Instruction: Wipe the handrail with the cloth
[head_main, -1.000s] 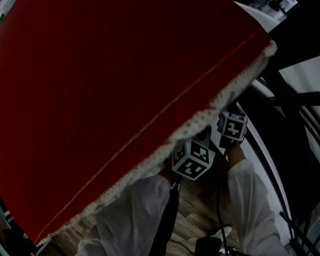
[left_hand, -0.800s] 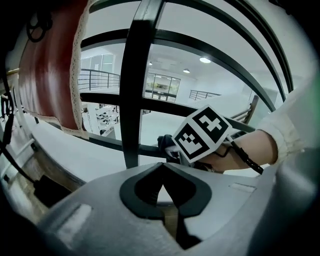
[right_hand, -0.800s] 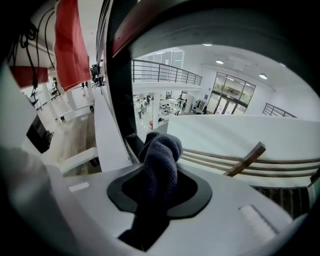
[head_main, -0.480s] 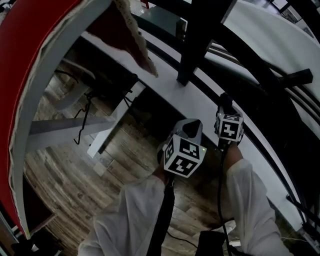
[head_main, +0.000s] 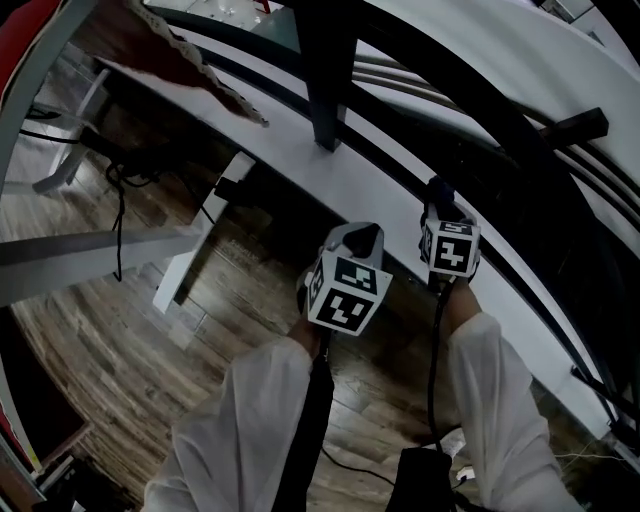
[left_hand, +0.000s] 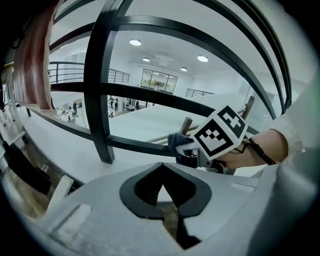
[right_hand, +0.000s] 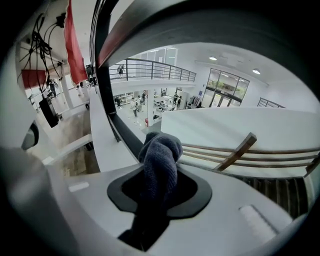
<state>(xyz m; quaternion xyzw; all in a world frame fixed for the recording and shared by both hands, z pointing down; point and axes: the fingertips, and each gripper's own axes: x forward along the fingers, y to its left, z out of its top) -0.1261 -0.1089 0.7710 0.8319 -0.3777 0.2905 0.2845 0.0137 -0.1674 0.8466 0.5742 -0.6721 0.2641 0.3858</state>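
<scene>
Our dark grey cloth (right_hand: 159, 155) is squeezed tight in the right gripper (head_main: 437, 195). Its bunched end sits right by a black bar of the handrail (right_hand: 122, 131). The left gripper (left_hand: 161, 172) is pinched together on nothing, just beside the handrail. We think wiping is only starting. Next we must press the cloth on the handrail and slide it along.
</scene>
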